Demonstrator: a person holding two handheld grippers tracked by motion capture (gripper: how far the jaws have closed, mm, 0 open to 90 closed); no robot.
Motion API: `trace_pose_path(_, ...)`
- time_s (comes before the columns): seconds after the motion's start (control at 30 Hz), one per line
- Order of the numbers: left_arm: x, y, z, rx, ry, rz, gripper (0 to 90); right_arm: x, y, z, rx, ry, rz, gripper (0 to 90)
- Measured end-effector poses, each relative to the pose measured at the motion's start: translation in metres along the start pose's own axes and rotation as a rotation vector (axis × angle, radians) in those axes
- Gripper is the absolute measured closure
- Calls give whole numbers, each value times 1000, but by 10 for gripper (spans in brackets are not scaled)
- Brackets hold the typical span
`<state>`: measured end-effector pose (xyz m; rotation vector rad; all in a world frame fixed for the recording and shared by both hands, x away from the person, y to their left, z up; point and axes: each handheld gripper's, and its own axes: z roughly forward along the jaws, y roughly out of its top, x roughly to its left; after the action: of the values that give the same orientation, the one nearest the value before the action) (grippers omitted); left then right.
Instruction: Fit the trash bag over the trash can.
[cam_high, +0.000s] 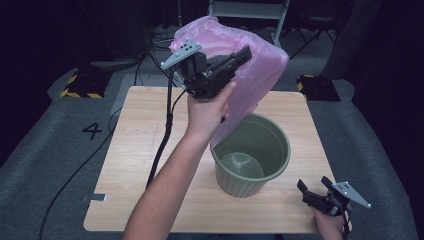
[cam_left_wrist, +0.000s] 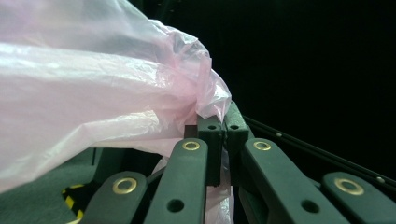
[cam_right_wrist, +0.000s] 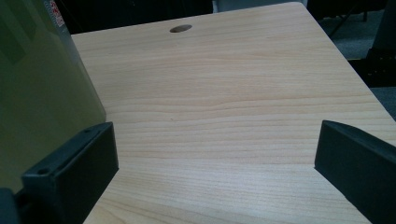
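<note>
A thin pink plastic bag (cam_high: 240, 55) billows in the air above the far side of the table, its lower end hanging down toward the rim of a green ribbed bin (cam_high: 252, 160). My left gripper (cam_high: 245, 54) is raised over the table and shut on a bunched edge of the bag (cam_left_wrist: 205, 100), the crumpled film pinched between its fingertips (cam_left_wrist: 212, 128). My right gripper (cam_high: 312, 186) rests low at the table's near right corner, open, its jaws wide apart with bare wood between them. In the right gripper view the bin's wall (cam_right_wrist: 42, 93) stands at the left.
The bin stands upright on the right half of the wooden table (cam_high: 145, 150) with nothing inside. A black cable (cam_high: 162, 145) trails from the left gripper across the table's left part. A round hole (cam_right_wrist: 181, 28) marks the table's far edge. Grey carpet surrounds the table.
</note>
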<state>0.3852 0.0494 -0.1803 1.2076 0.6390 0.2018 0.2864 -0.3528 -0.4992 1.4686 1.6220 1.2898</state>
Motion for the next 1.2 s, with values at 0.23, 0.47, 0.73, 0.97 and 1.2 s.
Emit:
trace_pose_path(0.23,-14,0,3,1,-33,-6,895,0,0,0,0,1,0,0)
trace_pose_path(0.47,-26,7,0,10,-37,31,895,0,0,0,1,3,3,0)
trace_pose_path(0.73,-26,-20,4,51,-56,58,895,0,0,0,2,3,3,0)
trace_pose_path(0.97,-13,-59,26,75,-86,63,895,0,0,0,3,5,5,0)
trace_pose_path(1.2,-2,-83,29,64,-127,49,894,-1,0,0,2,14,4,0)
